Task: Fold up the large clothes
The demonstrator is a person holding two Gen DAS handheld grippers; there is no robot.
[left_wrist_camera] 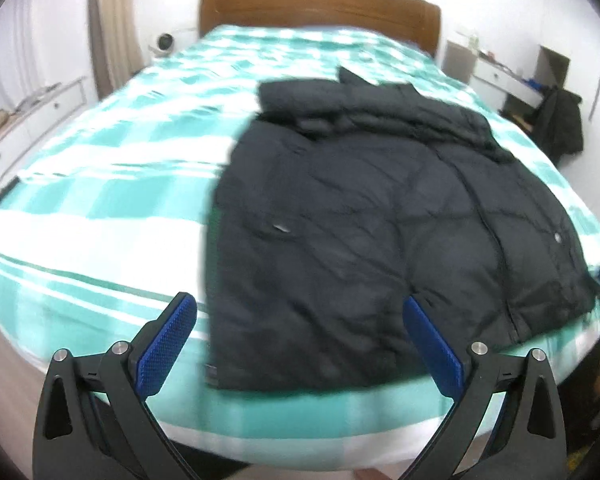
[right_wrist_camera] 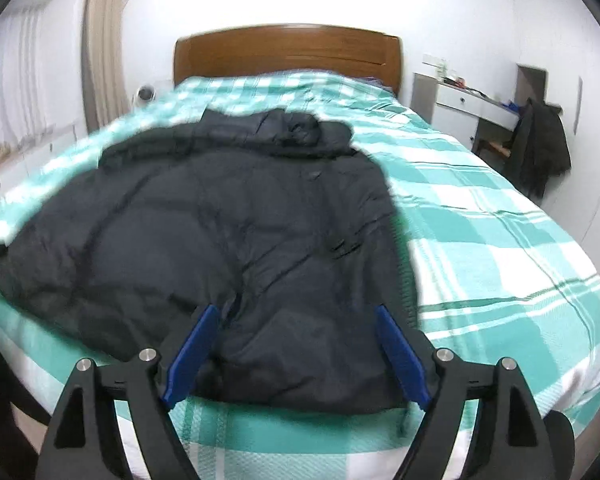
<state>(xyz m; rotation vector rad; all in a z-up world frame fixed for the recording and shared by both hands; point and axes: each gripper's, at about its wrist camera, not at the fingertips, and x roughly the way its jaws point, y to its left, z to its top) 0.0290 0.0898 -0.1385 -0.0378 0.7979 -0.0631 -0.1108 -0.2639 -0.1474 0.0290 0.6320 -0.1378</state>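
A large dark navy puffer jacket (left_wrist_camera: 380, 216) lies spread flat, front up, on the green and white checked bed (left_wrist_camera: 100, 208), its hem towards me and its hood at the far end. It also shows in the right wrist view (right_wrist_camera: 220, 232). My left gripper (left_wrist_camera: 300, 312) is open and empty, held above the hem near the jacket's left corner. My right gripper (right_wrist_camera: 296, 320) is open and empty, over the hem at the jacket's right part. Neither gripper touches the cloth.
The bed (right_wrist_camera: 500, 248) has a brown wooden headboard (right_wrist_camera: 288, 56) at the far end. A white desk (right_wrist_camera: 472, 108) and a chair with a dark coat (right_wrist_camera: 540, 152) stand to the right. White drawers (left_wrist_camera: 32, 116) and a curtain (left_wrist_camera: 112, 28) are on the left.
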